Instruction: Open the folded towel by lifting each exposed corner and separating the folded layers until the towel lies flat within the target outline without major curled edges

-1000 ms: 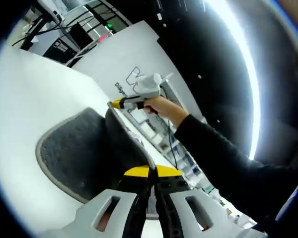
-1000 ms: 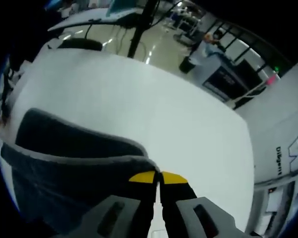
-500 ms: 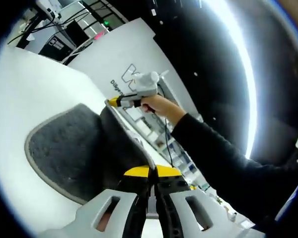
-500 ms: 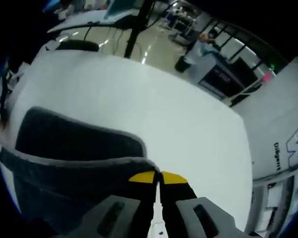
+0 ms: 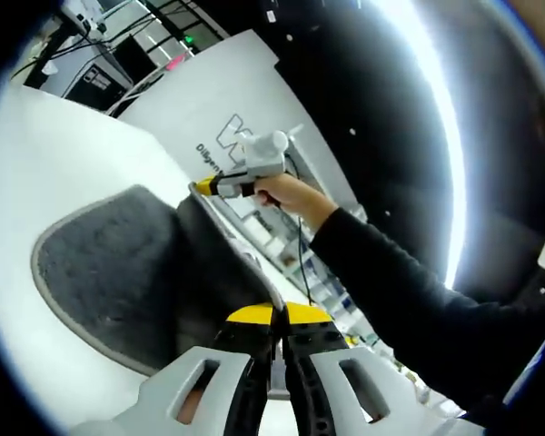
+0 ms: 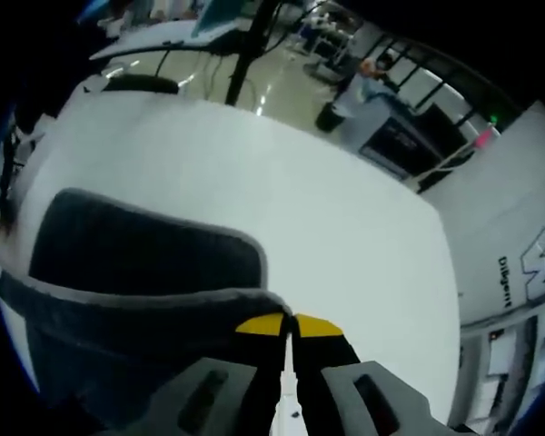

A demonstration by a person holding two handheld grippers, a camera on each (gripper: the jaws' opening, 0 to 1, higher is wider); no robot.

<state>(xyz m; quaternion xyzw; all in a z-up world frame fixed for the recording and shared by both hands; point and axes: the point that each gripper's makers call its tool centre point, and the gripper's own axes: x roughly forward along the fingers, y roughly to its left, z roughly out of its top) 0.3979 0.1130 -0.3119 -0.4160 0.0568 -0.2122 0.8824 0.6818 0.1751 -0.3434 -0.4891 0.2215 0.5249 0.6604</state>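
Observation:
A dark grey towel with a pale grey hem hangs lifted over the white table, its far end with rounded corners resting on the surface. My left gripper is shut on a towel corner at its yellow tips. The right gripper, held by a hand in a black sleeve, pinches the other raised corner at the upper middle of the left gripper view. In the right gripper view my right gripper is shut on the towel's hem, and the towel drapes to the left down onto the table.
A white panel with printed lettering stands beyond the table's edge. Desks, cables and a black stand lie past the far side of the table, over a shiny floor. The person's black-sleeved arm crosses the right of the left gripper view.
Both grippers keep their grip on the corners. The towel's far end has spread a little wider and slid leftward in the left gripper view; more of its flat panel lies on the table.

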